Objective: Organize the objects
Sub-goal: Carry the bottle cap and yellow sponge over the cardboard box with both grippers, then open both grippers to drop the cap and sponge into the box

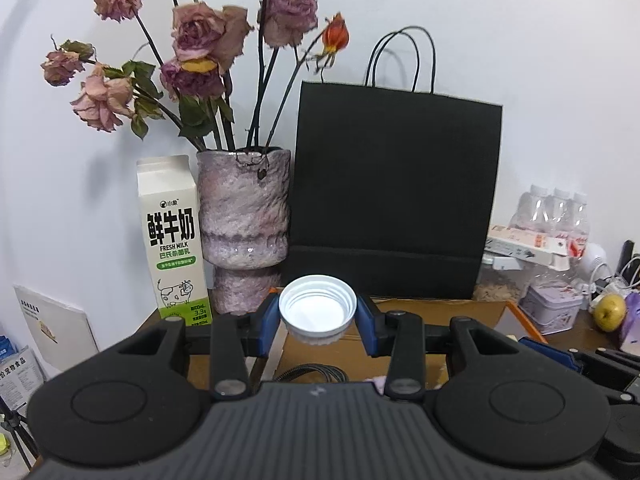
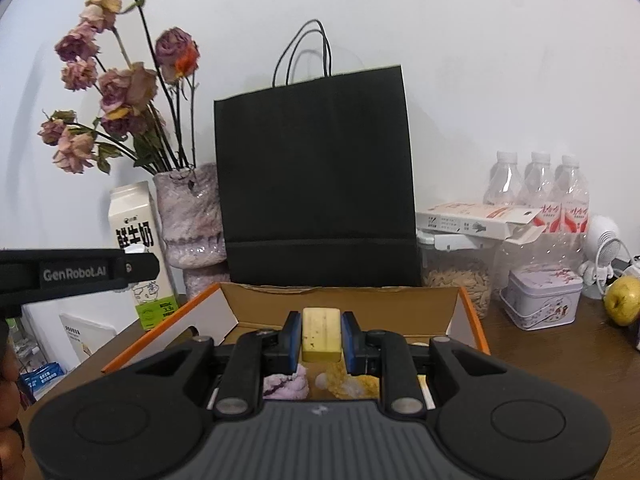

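Observation:
My left gripper (image 1: 317,316) is shut on a white screw cap (image 1: 317,309), open side up, held above the cardboard box (image 1: 440,308). My right gripper (image 2: 320,334) is shut on a yellow rectangular block (image 2: 321,334), held over the open orange-edged cardboard box (image 2: 340,294). Inside the box below it lie a purple lump (image 2: 286,386) and a yellowish crumpled thing (image 2: 348,384). The left gripper's body (image 2: 80,274) shows at the left of the right wrist view.
A black paper bag (image 2: 316,176) stands behind the box against the wall. A vase of dried roses (image 1: 244,216) and a milk carton (image 1: 172,240) stand at left. Water bottles (image 2: 536,184), a jar of seeds (image 2: 460,280), a tin (image 2: 540,298) and an apple (image 2: 622,300) are at right.

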Demonstrator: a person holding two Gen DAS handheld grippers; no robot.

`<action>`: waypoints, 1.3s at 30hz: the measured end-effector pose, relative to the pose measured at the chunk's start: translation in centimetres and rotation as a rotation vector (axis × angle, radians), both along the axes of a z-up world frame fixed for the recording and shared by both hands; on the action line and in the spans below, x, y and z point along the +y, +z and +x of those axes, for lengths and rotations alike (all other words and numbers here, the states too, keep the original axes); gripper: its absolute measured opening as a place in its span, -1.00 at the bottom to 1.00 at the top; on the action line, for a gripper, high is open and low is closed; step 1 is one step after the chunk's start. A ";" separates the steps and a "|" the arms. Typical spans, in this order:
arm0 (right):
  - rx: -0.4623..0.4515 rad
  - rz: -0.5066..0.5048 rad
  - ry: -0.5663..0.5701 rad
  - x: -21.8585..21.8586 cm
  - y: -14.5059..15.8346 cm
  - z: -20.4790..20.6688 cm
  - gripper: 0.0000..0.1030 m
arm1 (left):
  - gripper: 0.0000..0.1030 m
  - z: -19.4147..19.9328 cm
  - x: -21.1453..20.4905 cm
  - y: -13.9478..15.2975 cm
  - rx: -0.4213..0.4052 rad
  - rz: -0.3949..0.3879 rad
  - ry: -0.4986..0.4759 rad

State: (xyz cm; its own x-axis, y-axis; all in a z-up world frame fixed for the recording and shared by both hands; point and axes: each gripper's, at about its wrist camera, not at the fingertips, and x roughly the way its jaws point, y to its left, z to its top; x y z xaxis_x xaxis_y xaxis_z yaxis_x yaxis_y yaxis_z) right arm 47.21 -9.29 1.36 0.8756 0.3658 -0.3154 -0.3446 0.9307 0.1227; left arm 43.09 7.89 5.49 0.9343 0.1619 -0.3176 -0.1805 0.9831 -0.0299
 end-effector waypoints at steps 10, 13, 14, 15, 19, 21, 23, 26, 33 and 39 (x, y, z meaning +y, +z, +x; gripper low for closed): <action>0.035 -0.039 0.002 1.7 -1.2 3.4 -0.62 | -0.21 3.6 -0.1 -1.7 0.063 0.027 0.000; 0.048 -0.058 -0.005 1.9 -1.6 4.2 -0.62 | -0.21 4.6 -0.2 -2.3 0.096 0.034 -0.007; 0.051 -0.063 -0.011 2.0 -1.7 4.3 -0.62 | -0.21 4.9 -0.2 -2.5 0.105 0.036 -0.006; 0.054 -0.066 -0.017 1.9 -1.8 4.6 -0.62 | -0.21 5.2 -0.2 -2.7 0.113 0.038 -0.007; 0.070 -0.074 -0.033 1.7 -2.2 5.1 -0.62 | -0.21 5.9 -0.2 -3.5 0.140 0.037 -0.017; 0.077 -0.088 -0.039 1.7 -2.4 5.2 -0.62 | -0.21 6.0 -0.3 -3.7 0.147 0.036 -0.021; 0.084 -0.100 -0.044 1.7 -2.4 5.1 -0.60 | -0.18 5.9 -0.3 -3.7 0.141 0.031 -0.019; 0.085 -0.106 -0.064 1.5 -2.3 5.0 0.06 | 0.55 5.5 0.0 -3.4 0.116 0.013 -0.007; 0.075 -0.105 -0.119 1.1 -2.2 4.9 1.00 | 1.00 5.2 -0.3 -2.9 0.081 0.034 0.016; 0.077 -0.107 -0.122 1.0 -2.1 4.9 1.00 | 1.00 5.1 -0.2 -2.8 0.077 0.034 0.033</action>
State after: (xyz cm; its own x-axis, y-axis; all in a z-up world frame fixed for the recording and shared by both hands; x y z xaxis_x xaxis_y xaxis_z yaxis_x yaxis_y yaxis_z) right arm 52.13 -8.27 -0.78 0.8831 0.2193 -0.4149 -0.2219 0.9741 0.0426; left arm 48.21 7.73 2.64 0.9012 0.2042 -0.3822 -0.2134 0.9768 0.0189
